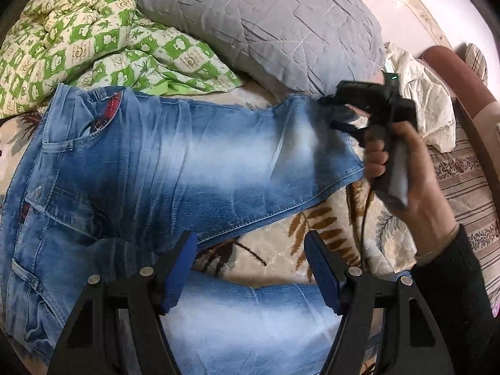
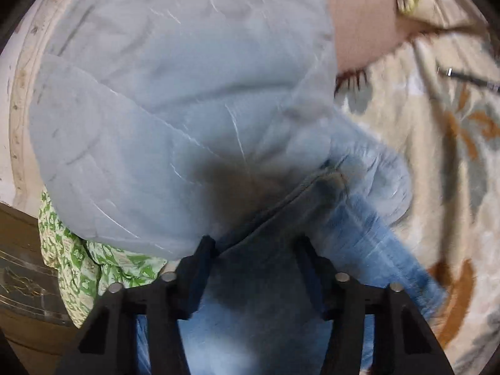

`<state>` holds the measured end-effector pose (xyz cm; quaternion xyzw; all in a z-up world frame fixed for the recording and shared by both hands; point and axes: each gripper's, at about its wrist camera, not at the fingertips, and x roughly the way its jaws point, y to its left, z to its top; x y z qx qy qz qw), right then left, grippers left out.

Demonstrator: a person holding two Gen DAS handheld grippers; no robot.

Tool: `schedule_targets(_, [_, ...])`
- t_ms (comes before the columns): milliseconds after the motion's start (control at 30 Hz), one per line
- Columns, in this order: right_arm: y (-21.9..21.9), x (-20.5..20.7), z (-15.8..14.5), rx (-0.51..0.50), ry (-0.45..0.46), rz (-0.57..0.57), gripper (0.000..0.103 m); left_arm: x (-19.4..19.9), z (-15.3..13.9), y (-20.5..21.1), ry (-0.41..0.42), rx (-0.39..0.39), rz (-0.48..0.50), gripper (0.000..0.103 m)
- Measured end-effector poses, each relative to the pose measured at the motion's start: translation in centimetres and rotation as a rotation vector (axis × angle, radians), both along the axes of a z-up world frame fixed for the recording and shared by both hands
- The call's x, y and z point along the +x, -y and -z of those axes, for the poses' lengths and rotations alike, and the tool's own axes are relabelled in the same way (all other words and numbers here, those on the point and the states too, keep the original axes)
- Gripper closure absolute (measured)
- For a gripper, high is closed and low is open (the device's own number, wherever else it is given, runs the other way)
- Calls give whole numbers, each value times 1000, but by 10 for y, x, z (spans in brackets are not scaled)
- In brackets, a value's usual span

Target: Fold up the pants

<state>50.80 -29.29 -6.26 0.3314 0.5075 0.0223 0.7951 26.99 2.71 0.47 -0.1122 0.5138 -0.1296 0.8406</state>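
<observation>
Pants (image 1: 162, 162) of faded blue denim lie spread across your bed, on a cream bedspread (image 1: 315, 240) printed with brown leaves, the waistband at the left of the left wrist view and one leg reaching toward a grey quilted pillow (image 1: 265, 22). A second leg crosses the bottom of that view, under your left tongs (image 1: 251, 268). Those left tongs hover over the gap between the two legs with their blue pads (image 1: 179, 268) well apart; nothing sits between the pads and they touch no cloth. A green-and-cream patterned quilt (image 1: 75, 34) is bunched behind the waistband, beside the pillow. At the far end of the upper leg, your right hand (image 1: 403, 168), in a dark sleeve (image 1: 459, 293), grips the handle of the right tongs (image 1: 331, 112), whose tips sit at the hem. The right wrist view is blurred: there the right tongs (image 2: 257, 250) have denim (image 2: 368, 206) lying between the fingers, the hem bunched up just ahead against the pillow (image 2: 175, 100). Their jaws stand partly apart, and you cannot tell whether the pads press on the cloth. A crumpled white cloth (image 1: 422, 93) and a striped cover (image 1: 468, 175) lie at the bed's far edge.
</observation>
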Motion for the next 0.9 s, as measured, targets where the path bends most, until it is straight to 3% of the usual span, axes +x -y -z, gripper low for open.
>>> schedule_targets(33, [-1, 3, 4, -18, -8, -4, 51, -1, -2, 0, 9, 1, 1, 31])
schedule_targets(67, [-2, 3, 6, -26, -23, -6, 71, -2, -4, 2, 20, 12, 7, 31])
schedule_targets(100, [-3, 4, 8, -28, -40, -7, 82, -2, -4, 3, 25, 20, 10, 31])
schedule_targets(167, [-2, 0, 3, -39, -23, -11, 92, -2, -4, 3, 27, 21, 8, 31])
schedule_targets(300, [-1, -31, -28, -58, 81, -43, 94, -2, -4, 1, 29, 16, 8, 31])
schedule_targets(433, [-14, -110, -77, -65, 239, -99, 94, 1, -9, -6, 27, -25, -5, 31])
schedule_targets(533, [-31, -180, -95, -43, 312, -144, 94, 8, -10, -16, -3, -115, -15, 31])
schedule_targets(700, [-51, -262, -87, 26, 321, -134, 94, 14, -11, -22, -38, -223, -18, 31])
schedule_targets(800, [-60, -275, -77, 35, 333, -122, 94, 22, -2, -24, -87, -247, -43, 31])
schedule_targets(833, [-54, -274, -75, 73, 314, -119, 94, 25, -3, -29, -86, -253, -70, 31])
schedule_targets(900, [-55, -273, -71, 56, 298, -125, 94, 31, -13, -38, -51, -247, -134, 31])
